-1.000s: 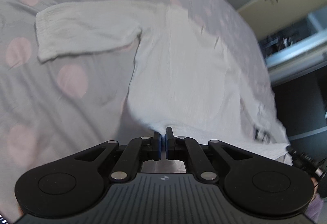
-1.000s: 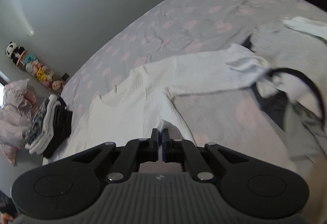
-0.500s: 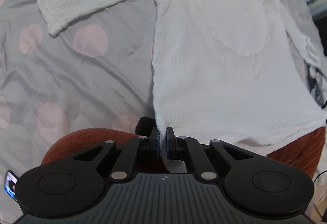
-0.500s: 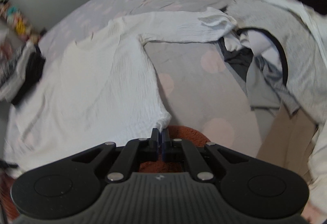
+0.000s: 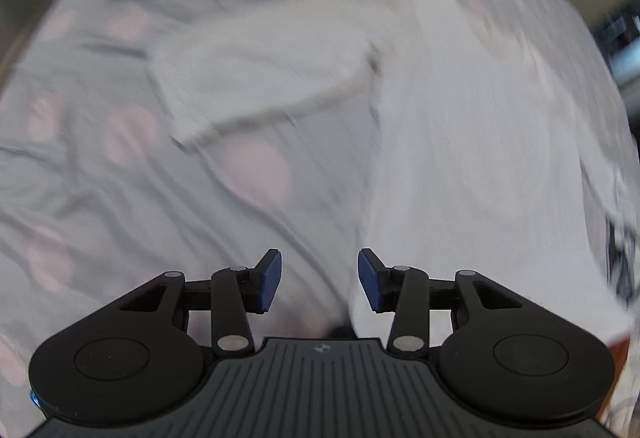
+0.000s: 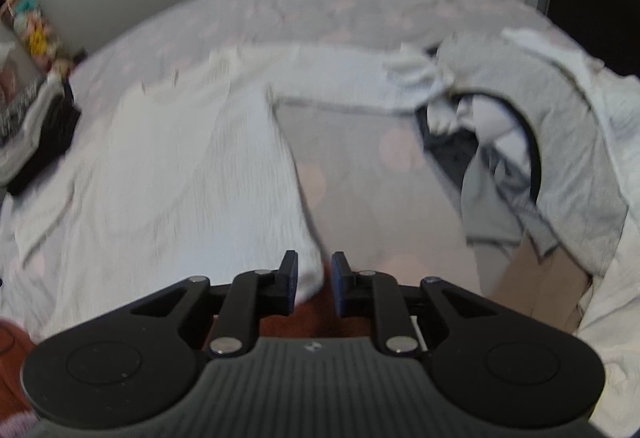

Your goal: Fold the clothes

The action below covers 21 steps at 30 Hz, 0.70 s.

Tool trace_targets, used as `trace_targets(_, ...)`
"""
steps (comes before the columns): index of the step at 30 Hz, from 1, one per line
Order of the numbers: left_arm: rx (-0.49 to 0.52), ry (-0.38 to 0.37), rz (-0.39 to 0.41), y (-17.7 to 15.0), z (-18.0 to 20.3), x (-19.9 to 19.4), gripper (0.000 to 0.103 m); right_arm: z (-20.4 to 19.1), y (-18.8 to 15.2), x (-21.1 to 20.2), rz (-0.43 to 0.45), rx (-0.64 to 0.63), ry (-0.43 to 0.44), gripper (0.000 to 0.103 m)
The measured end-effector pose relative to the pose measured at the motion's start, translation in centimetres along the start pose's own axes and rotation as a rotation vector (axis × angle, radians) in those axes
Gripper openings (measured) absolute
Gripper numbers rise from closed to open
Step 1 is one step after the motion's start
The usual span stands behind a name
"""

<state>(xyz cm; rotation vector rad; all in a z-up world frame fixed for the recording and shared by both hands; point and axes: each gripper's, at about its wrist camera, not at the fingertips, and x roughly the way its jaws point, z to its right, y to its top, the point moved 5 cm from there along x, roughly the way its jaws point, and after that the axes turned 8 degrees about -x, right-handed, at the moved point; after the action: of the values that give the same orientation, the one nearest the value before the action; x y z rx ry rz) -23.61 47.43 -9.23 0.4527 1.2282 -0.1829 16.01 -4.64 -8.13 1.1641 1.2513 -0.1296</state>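
Shirt: white crinkled long-sleeved shirt (image 5: 472,142) lies spread flat on the grey pink-dotted bed (image 5: 120,198), ready for folding.
Left gripper (image 5: 320,280): jaws wide apart, empty.
Right gripper (image 6: 314,284): jaws apart around hem corner.

White shirt (image 6: 192,174) on seemingly grey (pink-dotted) bedsheet (image 6: 360,166)

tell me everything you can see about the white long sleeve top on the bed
The white top looks like thin, crinkled cotton. It lies spread flat on the grey bedspread with pink dots, both sleeves out sideways. One sleeve end touches the pile of unfolded clothes. Its hem corner lies between the open fingers of the right gripper; the open left gripper holds nothing.
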Motion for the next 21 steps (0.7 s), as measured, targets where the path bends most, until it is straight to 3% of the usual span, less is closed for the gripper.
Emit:
trace_targets(4,-0.102,0.032,0.143,3.6,-4.3,-1.6,0.050,-1.7,1.7,0.2,0.091,0.016,0.059,0.029)
trace_targets(6,-0.149,0.036,0.187,5.2,-6.0,-1.6,0.050,-2.9,2.3,1.2,0.127,-0.005,0.080,0.035)
trace_targets(8,-0.193,0.040,0.229,6.7,-7.8,-1.5,0.050,-4.2,2.7,2.6,0.155,-0.032,0.085,0.035)
trace_targets(15,-0.289,0.025,0.310,10.3,-11.0,3.3,0.056,-8.7,4.0,8.3,0.147,-0.065,0.091,0.039)
trace_targets(21,-0.342,0.033,0.330,12.3,-11.9,9.0,0.056,-12.1,4.9,11.2,0.137,-0.093,0.091,0.041)
